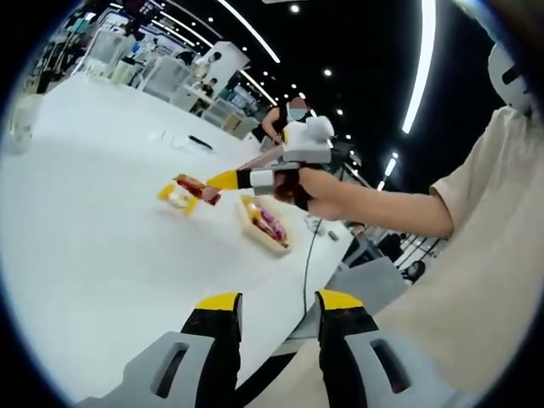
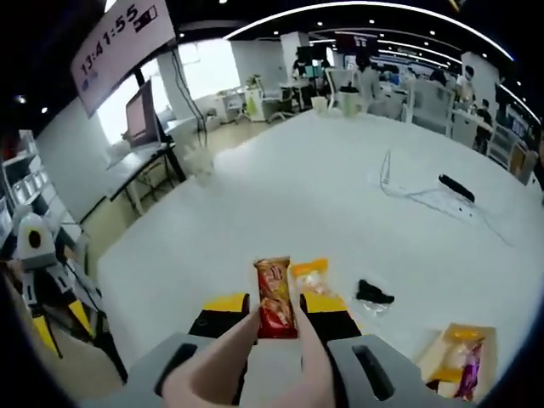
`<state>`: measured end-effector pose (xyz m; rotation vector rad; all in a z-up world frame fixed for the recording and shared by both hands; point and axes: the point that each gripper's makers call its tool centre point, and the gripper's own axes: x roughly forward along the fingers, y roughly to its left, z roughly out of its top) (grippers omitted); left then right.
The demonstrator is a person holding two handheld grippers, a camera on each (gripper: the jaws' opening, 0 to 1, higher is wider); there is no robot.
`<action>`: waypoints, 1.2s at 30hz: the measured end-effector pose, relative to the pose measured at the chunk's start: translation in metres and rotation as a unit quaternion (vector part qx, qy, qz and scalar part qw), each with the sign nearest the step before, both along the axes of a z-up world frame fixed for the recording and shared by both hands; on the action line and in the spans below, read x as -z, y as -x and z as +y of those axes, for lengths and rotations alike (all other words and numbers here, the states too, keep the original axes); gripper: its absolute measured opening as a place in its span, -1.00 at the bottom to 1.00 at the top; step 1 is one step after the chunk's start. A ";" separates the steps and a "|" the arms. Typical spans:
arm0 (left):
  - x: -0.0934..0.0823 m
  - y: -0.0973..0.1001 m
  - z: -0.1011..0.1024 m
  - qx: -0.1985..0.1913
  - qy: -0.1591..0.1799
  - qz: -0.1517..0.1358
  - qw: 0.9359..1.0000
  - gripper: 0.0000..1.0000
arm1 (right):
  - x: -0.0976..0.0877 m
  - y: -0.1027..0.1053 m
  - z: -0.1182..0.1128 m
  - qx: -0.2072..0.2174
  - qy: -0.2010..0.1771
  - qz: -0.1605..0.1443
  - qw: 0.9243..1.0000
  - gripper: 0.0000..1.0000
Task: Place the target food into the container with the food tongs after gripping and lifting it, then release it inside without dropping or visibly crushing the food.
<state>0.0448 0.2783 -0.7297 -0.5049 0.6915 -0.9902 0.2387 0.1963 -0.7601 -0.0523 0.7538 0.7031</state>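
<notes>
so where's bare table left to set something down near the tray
Bare white table runs wide beyond the yellow packet up to the cable. It is crowded between the red snack packet in the tongs, the black wrapper and the container.

Right gripper [image 1: 223, 179] in a hand [image 1: 327, 194], apparently clamped; left gripper [image 1: 278, 301] jaws parted.

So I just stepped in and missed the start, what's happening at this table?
A person is working with a handheld gripper in each hand. The right gripper squeezes pinkish food tongs, which hold a red snack packet lifted over the white table. A yellow-wrapped snack lies just beyond. The tray-like container, already holding some packets, sits off to the side. The left gripper hangs open, holding nothing.
</notes>
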 end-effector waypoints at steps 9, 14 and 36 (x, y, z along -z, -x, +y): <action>-0.003 0.000 -0.003 0.009 0.001 -0.007 1.000 -0.34 | -0.021 0.009 -0.031 0.031 -0.033 -0.004 0.999 -0.56; -0.005 0.000 -0.006 0.015 0.002 -0.011 1.000 -0.34 | -0.027 0.020 -0.052 0.041 -0.021 -0.011 0.999 -0.61; 0.001 0.009 -0.006 0.017 -0.006 0.001 1.000 -0.35 | 0.057 0.046 -0.077 0.089 0.074 0.032 0.993 -0.52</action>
